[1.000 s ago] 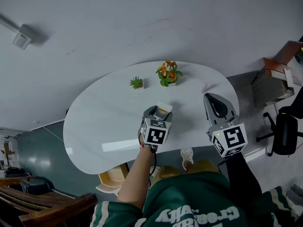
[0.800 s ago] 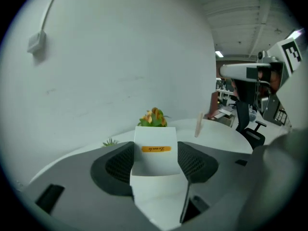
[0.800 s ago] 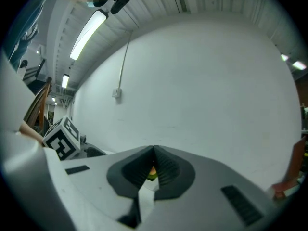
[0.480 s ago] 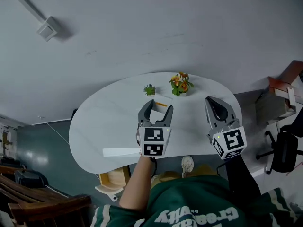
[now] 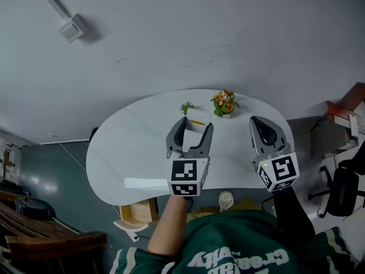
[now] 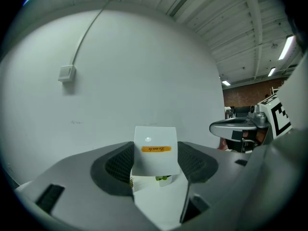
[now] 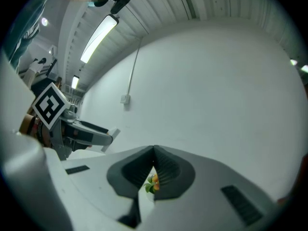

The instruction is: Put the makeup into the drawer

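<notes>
The makeup is a white box with an orange label (image 5: pixel 198 120) (image 6: pixel 155 149). My left gripper (image 5: pixel 195 125) (image 6: pixel 156 161) is shut on it, a pad pressing each side, and holds it upright in the air above the white oval table (image 5: pixel 131 147). The gripper points roughly level toward the far wall. To its right, my right gripper (image 5: pixel 258 122) (image 7: pixel 154 160) hovers over the table's right end, its jaws closed tip to tip with nothing between them.
A small green plant (image 5: pixel 186 107) and a pot of orange flowers (image 5: pixel 224 103) stand at the table's far edge. A light wooden stool (image 5: pixel 137 213) sits under the near edge. An office chair (image 5: pixel 342 181) is at the right, a dark wooden bench (image 5: pixel 51 238) at the lower left.
The left gripper has lifted the white box up off the table and tipped from pointing down to about level. The right gripper rose a little.
</notes>
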Demonstrator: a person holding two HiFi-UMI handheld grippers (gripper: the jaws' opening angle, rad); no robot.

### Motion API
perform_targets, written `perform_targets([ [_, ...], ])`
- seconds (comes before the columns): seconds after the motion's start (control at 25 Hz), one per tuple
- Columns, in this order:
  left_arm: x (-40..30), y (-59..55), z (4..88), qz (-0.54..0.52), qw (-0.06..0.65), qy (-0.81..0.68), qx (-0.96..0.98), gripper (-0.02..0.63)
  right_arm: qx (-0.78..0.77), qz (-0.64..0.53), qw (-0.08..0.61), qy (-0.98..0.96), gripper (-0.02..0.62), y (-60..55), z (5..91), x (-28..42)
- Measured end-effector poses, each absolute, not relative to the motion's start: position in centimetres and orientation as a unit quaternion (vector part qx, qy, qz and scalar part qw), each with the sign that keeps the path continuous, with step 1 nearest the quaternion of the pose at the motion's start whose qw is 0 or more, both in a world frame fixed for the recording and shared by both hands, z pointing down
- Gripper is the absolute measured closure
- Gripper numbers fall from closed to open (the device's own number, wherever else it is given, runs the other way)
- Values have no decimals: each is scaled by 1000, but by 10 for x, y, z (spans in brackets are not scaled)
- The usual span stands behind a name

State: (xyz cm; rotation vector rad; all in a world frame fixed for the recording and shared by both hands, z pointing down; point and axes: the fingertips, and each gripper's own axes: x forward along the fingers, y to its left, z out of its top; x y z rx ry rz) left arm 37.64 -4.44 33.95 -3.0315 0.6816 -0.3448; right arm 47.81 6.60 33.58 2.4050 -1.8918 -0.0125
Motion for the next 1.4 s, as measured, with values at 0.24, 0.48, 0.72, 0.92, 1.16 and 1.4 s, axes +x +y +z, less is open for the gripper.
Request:
perform_targets([
  [0.24, 368, -42, 326, -74, 10, 229, -971, 322, 780, -5, 46, -624, 592, 62, 337, 472],
  [0.48, 334, -49, 318, -55, 13, 255, -965, 322, 765, 0, 41, -643, 591, 50, 339, 449],
  [0.72, 265, -69, 317, -49, 14, 312, -949, 322, 727, -3, 36, -686, 592, 11, 340, 395],
  [0.92, 185, -95, 315, -51, 11, 370, -927, 322, 683, -5, 35, -729, 592, -29, 337, 327],
  [1.16, 81, -115, 313, -55, 7, 435, -899, 322, 632, -4, 35, -774, 592, -65, 336, 233],
  [1.4, -15, -121, 309, -61, 7, 482, -874, 322, 585, -2, 28, -810, 592, -92, 335, 139],
])
